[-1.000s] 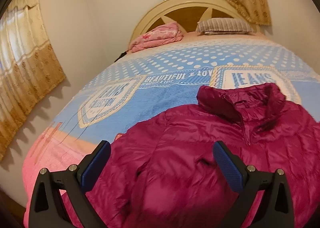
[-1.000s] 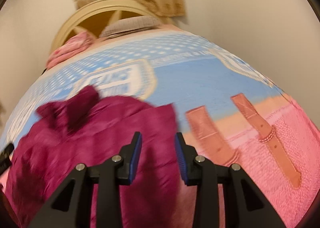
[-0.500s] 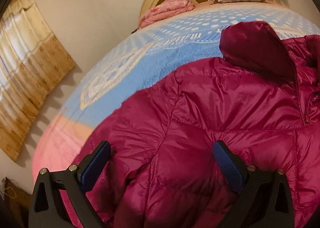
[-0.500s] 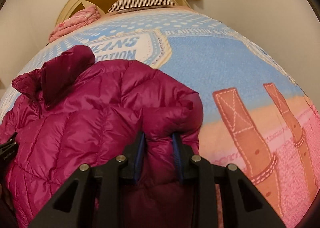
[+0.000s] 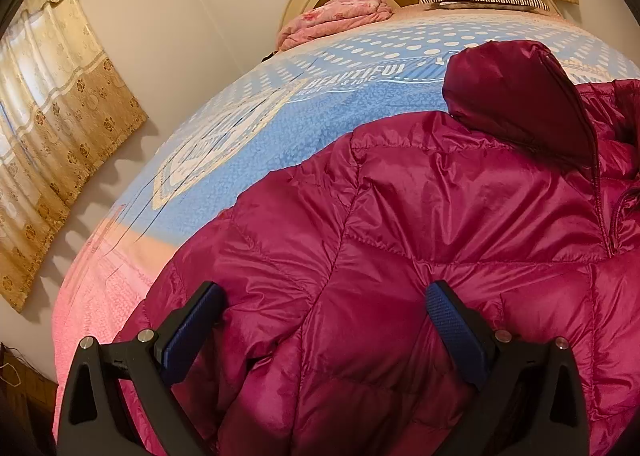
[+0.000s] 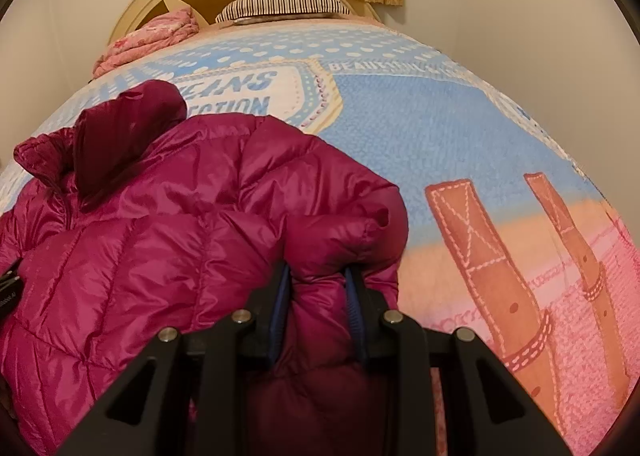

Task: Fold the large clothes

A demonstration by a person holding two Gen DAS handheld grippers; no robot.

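My red jacket (image 5: 420, 216) lies on the bed (image 5: 280, 128) with its blue and pink blanket; my left fingers (image 5: 324, 320) are spread wide over it; my right fingers (image 6: 318, 296) pinch its puffy sleeve; curtains (image 5: 52, 116) hang on the white wall.

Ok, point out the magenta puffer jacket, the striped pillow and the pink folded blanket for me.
magenta puffer jacket (image 5: 420, 216): left wrist view, quilted chest panel.
striped pillow (image 6: 280, 2): right wrist view, middle of its front edge.
pink folded blanket (image 5: 340, 16): left wrist view, top of the bundle.

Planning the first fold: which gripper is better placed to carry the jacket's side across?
Right. The right gripper is already shut on the jacket, pinching its side, while the left gripper has open jaws straddling fabric, holding nothing.
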